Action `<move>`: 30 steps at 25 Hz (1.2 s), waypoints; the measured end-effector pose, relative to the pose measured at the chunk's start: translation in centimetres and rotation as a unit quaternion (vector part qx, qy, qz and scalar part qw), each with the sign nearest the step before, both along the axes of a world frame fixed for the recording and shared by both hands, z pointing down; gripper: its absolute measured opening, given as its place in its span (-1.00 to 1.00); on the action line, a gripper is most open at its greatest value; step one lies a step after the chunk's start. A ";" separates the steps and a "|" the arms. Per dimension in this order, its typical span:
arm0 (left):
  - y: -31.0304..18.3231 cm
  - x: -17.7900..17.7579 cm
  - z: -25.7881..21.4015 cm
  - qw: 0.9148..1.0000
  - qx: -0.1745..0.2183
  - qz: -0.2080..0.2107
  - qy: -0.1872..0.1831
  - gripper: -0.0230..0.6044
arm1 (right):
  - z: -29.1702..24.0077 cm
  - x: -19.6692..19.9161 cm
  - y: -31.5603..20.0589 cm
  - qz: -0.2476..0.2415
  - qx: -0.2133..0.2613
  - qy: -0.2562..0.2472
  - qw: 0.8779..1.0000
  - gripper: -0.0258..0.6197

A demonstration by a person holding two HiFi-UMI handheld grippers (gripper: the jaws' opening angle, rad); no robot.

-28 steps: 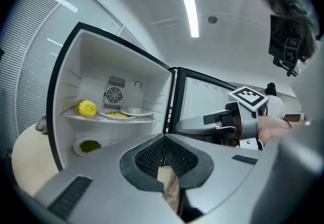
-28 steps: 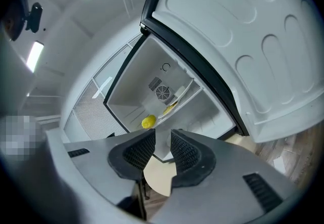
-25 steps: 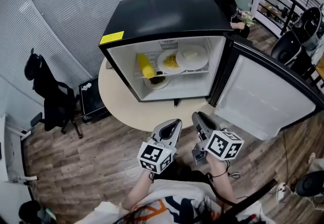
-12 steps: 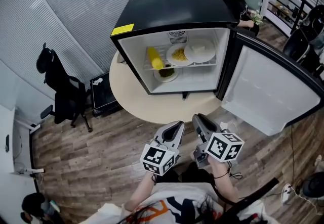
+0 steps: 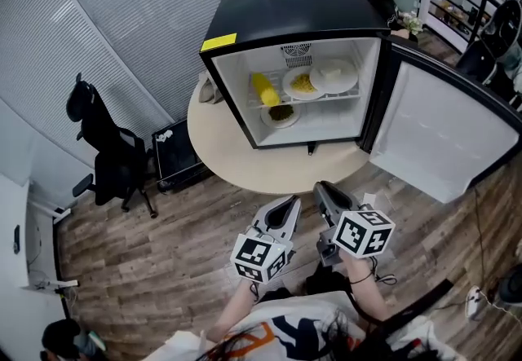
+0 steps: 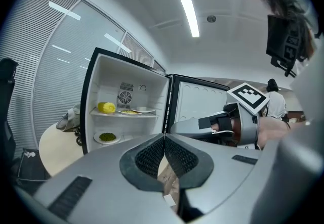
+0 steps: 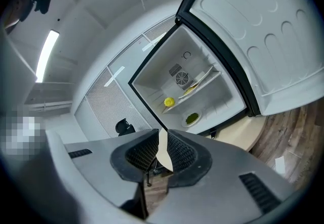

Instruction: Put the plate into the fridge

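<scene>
All three views toward the fridge (image 5: 294, 13)

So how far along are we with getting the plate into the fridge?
It looks done. Two plates sit on the shelf of the fridge beside a corn cob, and a third plate lies on its floor. Nothing is in hand: the left tongs are shut and empty, the right tongs are closing on nothing, and both are held back from the table. Possibly left to do: the door stands open.
</scene>
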State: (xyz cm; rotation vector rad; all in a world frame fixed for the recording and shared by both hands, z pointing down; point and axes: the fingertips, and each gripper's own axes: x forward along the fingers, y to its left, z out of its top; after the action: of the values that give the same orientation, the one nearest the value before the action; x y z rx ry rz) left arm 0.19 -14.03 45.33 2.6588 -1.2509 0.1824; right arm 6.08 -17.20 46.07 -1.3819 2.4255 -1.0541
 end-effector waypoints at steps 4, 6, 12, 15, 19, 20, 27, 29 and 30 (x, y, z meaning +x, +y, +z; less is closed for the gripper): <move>2.2 -2.5 -0.2 1.000 0.001 0.005 0.008 -0.89 | -0.5 -2.3 2.3 0.009 0.006 0.011 1.000 -0.74; 3.4 -3.6 -0.3 1.000 0.002 0.009 0.013 -0.89 | -0.7 -3.5 3.6 0.014 0.010 0.017 1.000 -0.75; 7.3 -7.0 -0.5 1.000 0.005 0.019 0.024 -0.89 | -0.8 -6.8 8.1 0.029 0.011 0.025 0.999 -0.79; 9.2 -8.5 -0.4 0.999 0.006 0.022 0.028 -0.89 | -0.7 -8.1 10.2 0.034 0.012 0.032 0.999 -0.80; 11.5 -9.8 -0.3 0.999 0.006 0.029 0.028 -0.89 | -0.4 -9.2 12.6 0.039 0.011 0.038 0.998 -0.81; 12.0 -10.1 -0.2 0.999 0.006 0.030 0.029 -0.89 | -0.2 -9.6 13.1 0.039 0.009 0.038 0.998 -0.81; 14.8 -12.4 0.3 0.999 0.005 0.035 0.028 -0.89 | 0.5 -11.6 16.1 0.044 0.010 0.058 0.997 -0.83; 15.4 -12.5 0.6 0.999 0.002 0.039 0.028 -0.89 | 1.0 -11.9 16.8 0.043 0.008 0.065 0.997 -0.84; 15.6 -12.5 0.7 0.999 0.001 0.041 0.029 -0.89 | 1.2 -12.0 17.1 0.043 0.006 0.066 0.997 -0.84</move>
State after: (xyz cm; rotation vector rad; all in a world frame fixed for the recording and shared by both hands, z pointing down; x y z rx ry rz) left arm -12.36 1.55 46.07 2.6991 -1.1266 0.1154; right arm -5.93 -0.13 47.22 -1.5848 2.4324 -0.9551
